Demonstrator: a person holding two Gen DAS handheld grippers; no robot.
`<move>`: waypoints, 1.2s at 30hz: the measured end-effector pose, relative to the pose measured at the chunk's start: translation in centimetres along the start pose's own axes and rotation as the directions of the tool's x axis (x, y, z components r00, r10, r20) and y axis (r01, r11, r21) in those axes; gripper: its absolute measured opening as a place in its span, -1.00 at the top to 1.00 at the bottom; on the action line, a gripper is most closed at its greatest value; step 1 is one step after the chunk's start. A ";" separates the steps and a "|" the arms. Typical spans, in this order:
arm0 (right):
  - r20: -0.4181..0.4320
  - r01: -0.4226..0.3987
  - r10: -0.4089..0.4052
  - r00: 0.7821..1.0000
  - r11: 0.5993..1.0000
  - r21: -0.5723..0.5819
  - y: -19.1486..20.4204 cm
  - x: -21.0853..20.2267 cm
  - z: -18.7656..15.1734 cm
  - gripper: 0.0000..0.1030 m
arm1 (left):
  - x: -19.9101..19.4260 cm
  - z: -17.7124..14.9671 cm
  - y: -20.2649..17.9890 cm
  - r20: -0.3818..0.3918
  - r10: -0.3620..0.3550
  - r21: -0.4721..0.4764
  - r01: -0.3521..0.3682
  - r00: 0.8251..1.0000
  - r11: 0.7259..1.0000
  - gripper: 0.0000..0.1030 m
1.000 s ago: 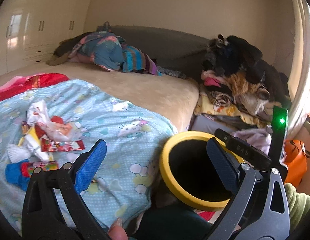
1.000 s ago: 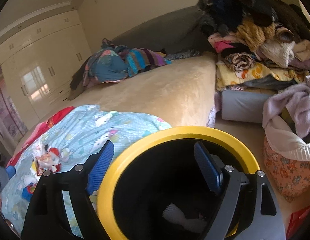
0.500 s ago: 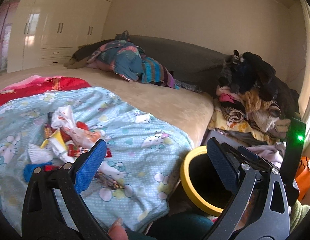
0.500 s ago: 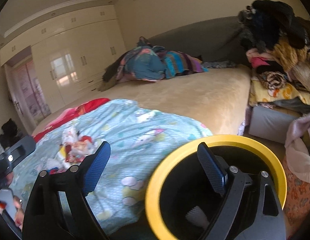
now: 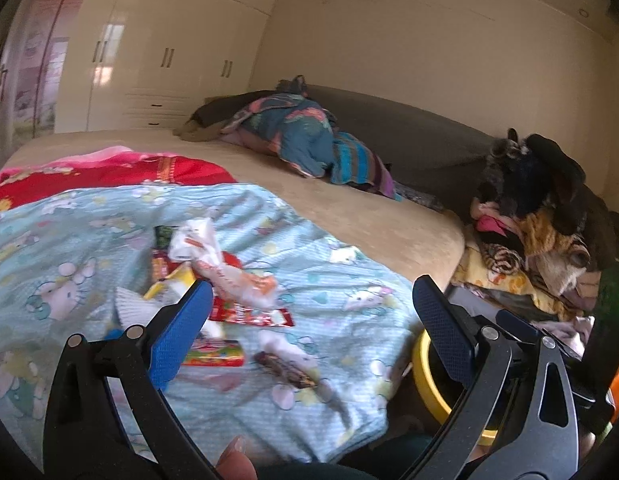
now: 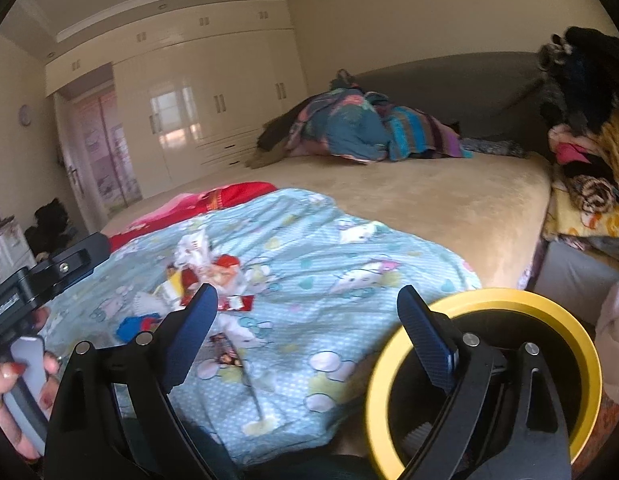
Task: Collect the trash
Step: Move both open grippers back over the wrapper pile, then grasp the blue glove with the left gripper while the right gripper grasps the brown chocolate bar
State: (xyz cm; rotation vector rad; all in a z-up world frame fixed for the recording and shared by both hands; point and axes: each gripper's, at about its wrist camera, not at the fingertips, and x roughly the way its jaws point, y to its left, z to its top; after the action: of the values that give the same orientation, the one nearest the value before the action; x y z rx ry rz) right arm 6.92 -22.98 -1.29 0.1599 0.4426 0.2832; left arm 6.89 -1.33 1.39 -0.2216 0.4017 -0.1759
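Trash [image 5: 225, 280] lay in a loose heap on the pale blue cartoon-print quilt [image 5: 329, 292], ahead of both tools and apart from them. The left gripper [image 5: 309, 320] stood wide, its blue textured pads bare, nothing between them. The right gripper [image 6: 307, 320] also stood wide and bare; its jaws had just been opening. Its right finger hung over the mouth of the bin [image 6: 585, 344].

The heap was crinkled plastic and foil: a white wrapper with orange print on top, a red packet [image 5: 253, 316] flat under it, a yellow piece, a white pleated paper cup [image 5: 127, 306], and a dark bar wrapper [image 5: 285, 370] lying a little nearer the quilt's edge. A small blue scrap [image 6: 135, 326] sat at the near side; what it was could not be told through the blur.

The bin was round, black inside with a yellow rim, standing on the floor just beside the bed's corner. The bed [image 5: 369, 220] wore a tan plush cover, with a red blanket [image 5: 109, 172] beyond the quilt and a bundle of striped and teal cloth [image 5: 309, 144] against the grey headboard. Clothes [image 5: 541, 216] were heaped to the right. Glossy cream wardrobes [image 6: 197, 108] lined the far wall.
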 end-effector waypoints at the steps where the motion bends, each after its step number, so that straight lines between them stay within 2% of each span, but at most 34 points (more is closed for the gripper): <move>1: -0.002 -0.010 0.010 1.000 1.000 -0.010 0.5 0.1 0.0 -0.73 | -0.1 0.1 0.5 0.002 0.010 -0.007 -0.010 1.000 1.000 -0.79; 13: -0.066 -0.121 0.114 0.991 0.986 -0.115 4.6 2.7 -0.1 -0.73 | -0.9 0.5 5.2 0.009 0.111 -0.082 -0.110 0.994 0.991 -0.79; 23: -0.203 -0.223 0.183 0.962 0.956 -0.194 7.3 6.5 -1.2 -0.70 | -0.7 -0.8 10.4 -0.058 0.211 -0.137 -0.217 0.976 0.967 -0.79; 28: -0.297 -0.264 0.192 0.935 0.938 -0.223 8.2 9.2 -2.5 -0.21 | 0.0 -2.2 12.8 -0.120 0.235 -0.165 -0.253 0.965 0.953 -0.79; 30: -0.337 -0.279 0.191 0.922 0.931 -0.236 8.5 10.4 -3.2 -0.07 | 0.4 -2.7 13.6 -0.146 0.230 -0.182 -0.255 0.962 0.950 -0.60; 33: -0.390 -0.306 0.204 0.898 0.926 -0.221 8.7 12.0 -4.2 0.13 | 0.9 -3.5 14.1 -0.178 0.227 -0.190 -0.260 0.957 0.947 -0.43; 36: -0.437 -0.297 0.187 0.880 0.934 -0.198 8.5 13.6 -5.0 0.24 | 1.7 -4.4 14.6 -0.219 0.215 -0.195 -0.259 0.952 0.946 -0.16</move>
State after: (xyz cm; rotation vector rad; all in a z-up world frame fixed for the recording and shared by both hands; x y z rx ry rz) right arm 14.44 -10.30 -9.33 -0.1087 0.8033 0.6283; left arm 8.47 11.59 -6.82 -0.3754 0.6408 0.0880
